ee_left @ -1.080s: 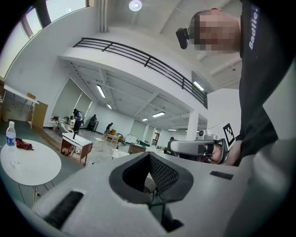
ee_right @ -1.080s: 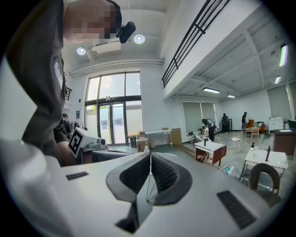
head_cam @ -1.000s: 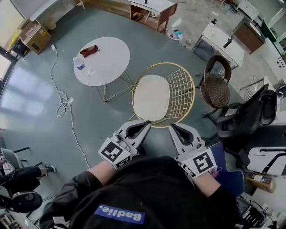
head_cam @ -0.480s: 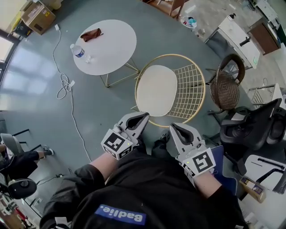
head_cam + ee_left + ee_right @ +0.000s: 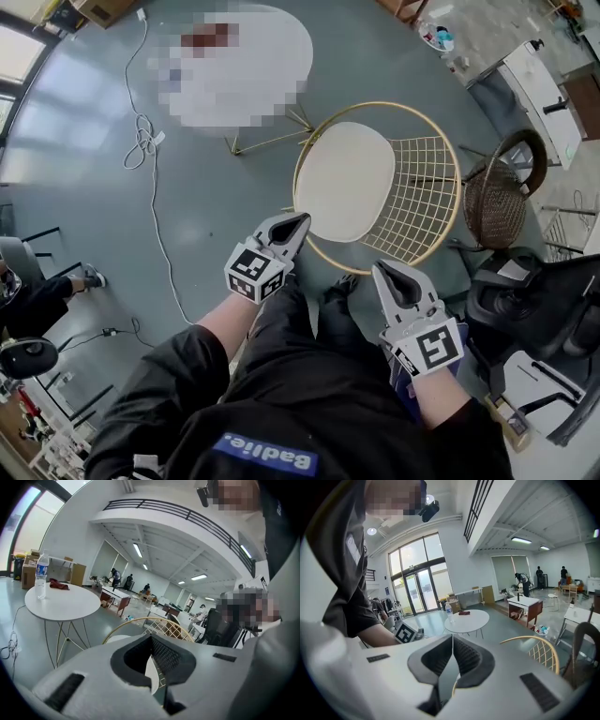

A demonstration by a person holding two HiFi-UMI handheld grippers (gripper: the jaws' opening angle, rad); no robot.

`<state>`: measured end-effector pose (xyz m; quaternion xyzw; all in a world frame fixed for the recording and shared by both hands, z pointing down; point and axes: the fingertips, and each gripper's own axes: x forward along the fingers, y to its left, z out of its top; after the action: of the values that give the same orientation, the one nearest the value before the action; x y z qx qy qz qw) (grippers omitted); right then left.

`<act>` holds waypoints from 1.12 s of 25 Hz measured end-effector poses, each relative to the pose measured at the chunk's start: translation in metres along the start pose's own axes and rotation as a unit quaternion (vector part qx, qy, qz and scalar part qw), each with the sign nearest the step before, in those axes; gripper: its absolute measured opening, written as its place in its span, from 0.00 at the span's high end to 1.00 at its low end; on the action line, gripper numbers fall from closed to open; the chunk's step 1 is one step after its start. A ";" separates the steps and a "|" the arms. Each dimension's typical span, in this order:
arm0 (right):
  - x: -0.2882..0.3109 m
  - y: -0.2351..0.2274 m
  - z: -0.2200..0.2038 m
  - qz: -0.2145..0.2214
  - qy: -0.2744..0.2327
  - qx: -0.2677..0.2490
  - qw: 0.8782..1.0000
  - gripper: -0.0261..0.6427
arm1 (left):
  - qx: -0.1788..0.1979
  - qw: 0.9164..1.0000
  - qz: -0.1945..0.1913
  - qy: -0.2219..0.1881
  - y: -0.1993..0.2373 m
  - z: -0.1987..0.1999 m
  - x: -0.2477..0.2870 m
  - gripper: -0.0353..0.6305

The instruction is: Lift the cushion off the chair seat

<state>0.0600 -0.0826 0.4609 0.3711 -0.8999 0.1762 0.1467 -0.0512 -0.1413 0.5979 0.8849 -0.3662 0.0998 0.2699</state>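
Cream cushion (image 5: 347, 183) sits on the gold wire chair (image 5: 424, 178) seat. Your left gripper (image 5: 300, 221), closed and empty, seems just beside its near edge. Your right gripper (image 5: 381, 269) is closed too, apart.

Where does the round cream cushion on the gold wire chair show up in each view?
Head view: round cream cushion, right of centre in the upper half, lying on the seat.
Left gripper view: a pale sliver of it, low and left of centre, under the chair's rim.
Right gripper view: not visible.
Shared landmark: gold wire chair, whose rim also shows in the left and right gripper views.
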 end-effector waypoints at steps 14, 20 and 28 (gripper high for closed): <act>0.036 -0.041 -0.064 0.000 0.036 0.017 0.999 0.92 | -0.051 0.991 0.072 0.099 0.125 -0.128 0.074 0.95; 0.040 -0.038 -0.104 0.003 0.061 0.040 0.997 0.92 | -0.069 0.985 0.094 0.123 0.170 -0.167 0.102 0.95; 0.048 -0.042 -0.125 -0.005 0.067 0.062 0.996 0.92 | -0.073 0.984 0.094 0.136 0.201 -0.187 0.123 0.95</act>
<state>0.0745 -0.0866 0.6003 0.3714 -0.8736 0.2549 0.1840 -0.1010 -0.2293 0.8808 0.8029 -0.4135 0.2173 0.3704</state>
